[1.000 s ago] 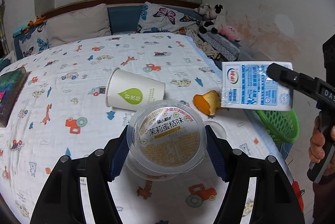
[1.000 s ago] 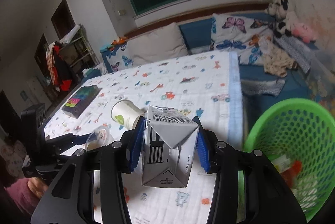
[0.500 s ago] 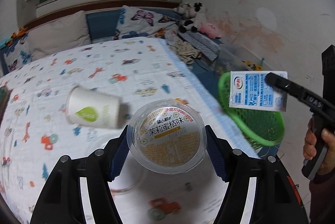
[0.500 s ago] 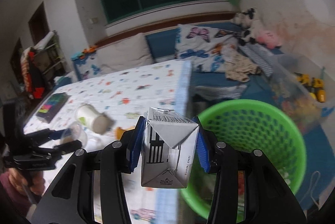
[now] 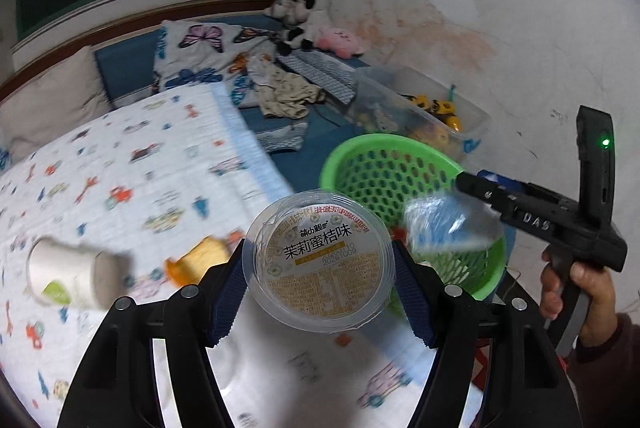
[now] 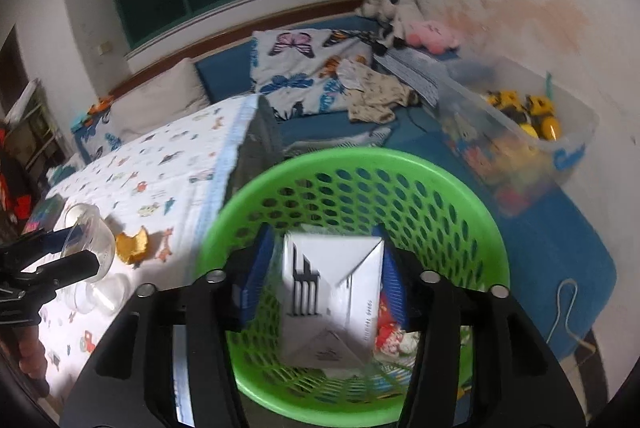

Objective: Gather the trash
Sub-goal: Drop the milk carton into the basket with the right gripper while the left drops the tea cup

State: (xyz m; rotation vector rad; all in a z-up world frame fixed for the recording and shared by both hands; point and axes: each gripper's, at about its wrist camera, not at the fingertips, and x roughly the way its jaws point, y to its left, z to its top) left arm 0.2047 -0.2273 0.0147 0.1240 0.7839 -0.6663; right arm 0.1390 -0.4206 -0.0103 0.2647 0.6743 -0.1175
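My left gripper (image 5: 319, 282) is shut on a clear plastic cup (image 5: 320, 248) with a printed yellow label, held above the bed's right edge beside the green basket (image 5: 360, 156). In the right wrist view, my right gripper (image 6: 326, 276) hangs over the green basket (image 6: 360, 158) and its jaws are opening. The white milk carton (image 6: 332, 292) sits blurred between them with a gap at each pad. From the left wrist view the carton (image 5: 444, 228) is a blue blur over the basket. A white paper cup (image 5: 68, 278) and an orange peel (image 5: 200, 260) lie on the bed.
A clear storage box (image 5: 424, 108) with yellow toys stands behind the basket against the wall. Pillows, clothes and plush toys (image 5: 300, 16) fill the bed's head. Some trash lies in the basket's bottom. A hand (image 5: 576, 292) holds the right gripper's handle.
Both grippers swung right from over the bed toward the green basket. The right jaws widened and the carton came loose between them. The left gripper kept its hold on the plastic cup.
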